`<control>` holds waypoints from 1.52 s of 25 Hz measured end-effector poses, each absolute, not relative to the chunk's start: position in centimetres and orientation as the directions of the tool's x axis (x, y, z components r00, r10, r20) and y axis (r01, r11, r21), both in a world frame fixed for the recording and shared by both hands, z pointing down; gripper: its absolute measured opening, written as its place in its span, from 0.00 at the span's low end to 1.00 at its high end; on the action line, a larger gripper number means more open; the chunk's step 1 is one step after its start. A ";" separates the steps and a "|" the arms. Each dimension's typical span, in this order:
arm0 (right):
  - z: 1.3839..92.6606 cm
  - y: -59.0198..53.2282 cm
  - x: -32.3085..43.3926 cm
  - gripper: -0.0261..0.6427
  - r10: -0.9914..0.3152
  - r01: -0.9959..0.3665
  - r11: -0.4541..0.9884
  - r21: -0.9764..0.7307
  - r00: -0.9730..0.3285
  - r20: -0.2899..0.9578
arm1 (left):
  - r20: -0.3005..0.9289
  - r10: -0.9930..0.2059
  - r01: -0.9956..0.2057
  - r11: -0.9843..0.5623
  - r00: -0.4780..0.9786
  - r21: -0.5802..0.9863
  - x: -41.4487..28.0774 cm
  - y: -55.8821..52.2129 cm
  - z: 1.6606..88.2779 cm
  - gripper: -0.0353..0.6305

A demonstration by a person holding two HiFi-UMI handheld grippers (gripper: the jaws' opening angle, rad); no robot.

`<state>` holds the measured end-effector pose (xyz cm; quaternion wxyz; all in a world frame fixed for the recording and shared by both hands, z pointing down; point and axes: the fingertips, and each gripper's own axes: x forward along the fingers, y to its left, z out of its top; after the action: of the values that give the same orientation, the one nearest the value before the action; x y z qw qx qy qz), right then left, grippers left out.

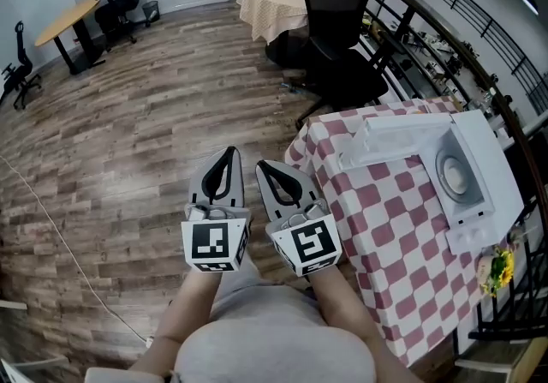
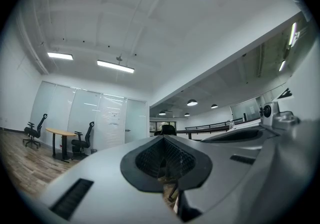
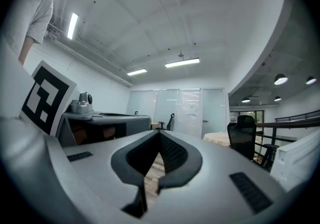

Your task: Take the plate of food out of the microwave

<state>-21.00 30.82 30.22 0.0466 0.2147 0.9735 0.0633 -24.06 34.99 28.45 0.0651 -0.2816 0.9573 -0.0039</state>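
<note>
Head view: left gripper (image 1: 229, 154) and right gripper (image 1: 262, 167) at 6 o'clock, jaws together, empty. Microwave (image 1: 495, 158) on checked table (image 1: 385, 206) at 3 o'clock; can't make out the plate.

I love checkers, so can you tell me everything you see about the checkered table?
The table is covered by a red-and-white checked cloth that looks like soft fabric and hangs down its sides, hiding the legs. It stands on the wooden floor at the right of the head view, beside a black railing. A white microwave sits on it, filling much of the top. A black office chair stands near its far corner.
</note>
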 end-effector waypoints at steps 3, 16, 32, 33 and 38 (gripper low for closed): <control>30.3 29.3 -20.7 0.07 0.390 0.379 0.915 0.136 -0.918 -0.066 | -0.120 -0.563 -0.561 0.826 -0.818 -0.049 -23.8 33.6 28.6 0.06; 31.1 20.9 -16.7 0.07 0.199 0.191 0.975 0.116 -0.978 -0.065 | -0.104 -0.682 -0.681 0.731 -0.724 -0.050 -21.6 26.4 29.5 0.06; 32.7 11.6 -10.0 0.07 -0.059 -0.062 0.996 0.067 -0.997 -0.042 | -0.093 -0.813 -0.815 0.579 -0.575 -0.027 -16.6 17.7 30.4 0.06; 32.7 11.1 -9.6 0.07 -0.075 -0.078 0.995 0.065 -0.996 -0.041 | -0.092 -0.821 -0.823 0.567 -0.563 -0.027 -16.3 17.2 30.4 0.06; 32.7 8.9 -7.8 0.07 -0.152 -0.154 0.987 0.054 -0.987 -0.045 | -0.088 -0.867 -0.868 0.495 -0.491 -0.030 -14.5 14.5 30.5 0.06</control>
<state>-7.83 8.87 32.69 0.0202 -0.0769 0.9964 0.0286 -14.54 14.54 30.50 0.0455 -0.5023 0.8635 0.0093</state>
